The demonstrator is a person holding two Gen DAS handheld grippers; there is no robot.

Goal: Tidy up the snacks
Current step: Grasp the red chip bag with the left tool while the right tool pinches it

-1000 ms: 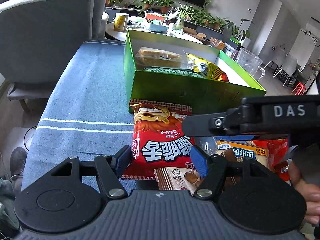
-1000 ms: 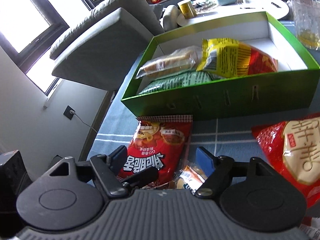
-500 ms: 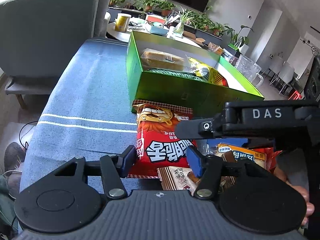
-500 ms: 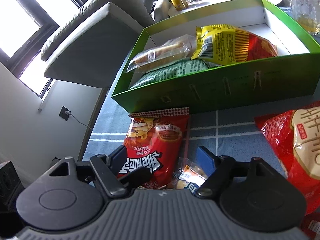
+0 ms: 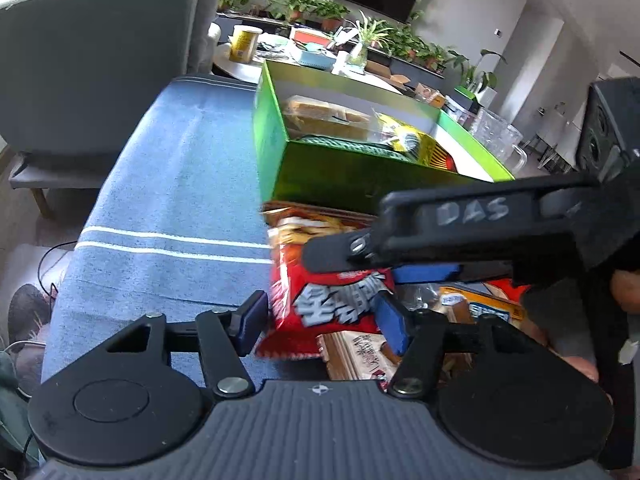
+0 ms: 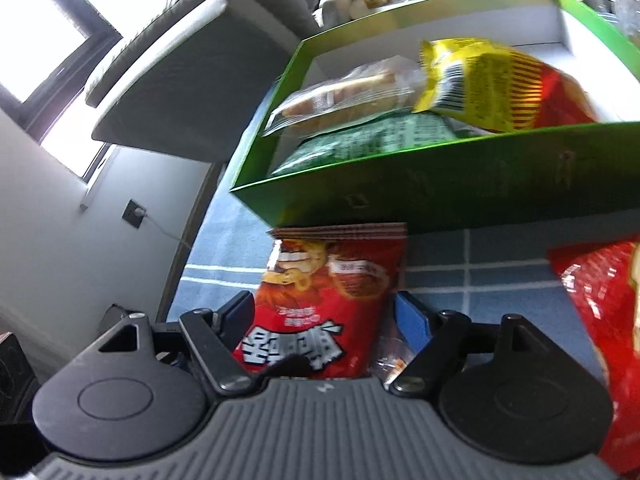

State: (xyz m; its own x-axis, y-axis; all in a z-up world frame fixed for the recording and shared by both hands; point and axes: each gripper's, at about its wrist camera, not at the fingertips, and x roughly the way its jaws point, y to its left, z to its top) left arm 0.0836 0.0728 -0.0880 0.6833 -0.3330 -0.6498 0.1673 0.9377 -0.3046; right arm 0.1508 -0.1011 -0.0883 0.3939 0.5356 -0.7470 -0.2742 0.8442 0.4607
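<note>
A red snack bag with Korean lettering [image 6: 332, 300] lies on the blue cloth in front of the green box [image 6: 460, 184]. My right gripper [image 6: 324, 320] straddles the bag's near end, jaws closing on its sides. In the left wrist view the bag [image 5: 332, 296] sits between my left gripper's [image 5: 320, 320] open fingers, with the right gripper's arm [image 5: 460, 232] crossing above it. The box [image 5: 340, 176] holds a clear bread pack [image 6: 352, 92], a green bag [image 6: 372, 140] and a yellow-red bag [image 6: 492, 84].
Several more snack packs [image 5: 472, 312] lie right of the red bag, and a big red bag [image 6: 600, 312] lies at the right. A grey armchair [image 5: 92, 52] stands left of the table. A glass pitcher [image 5: 496, 140] and a yellow cup [image 5: 244, 42] stand behind the box.
The right gripper has moved in over the red bag and narrowed around it. The left gripper has come closer to the bag, and both views are blurred by motion.
</note>
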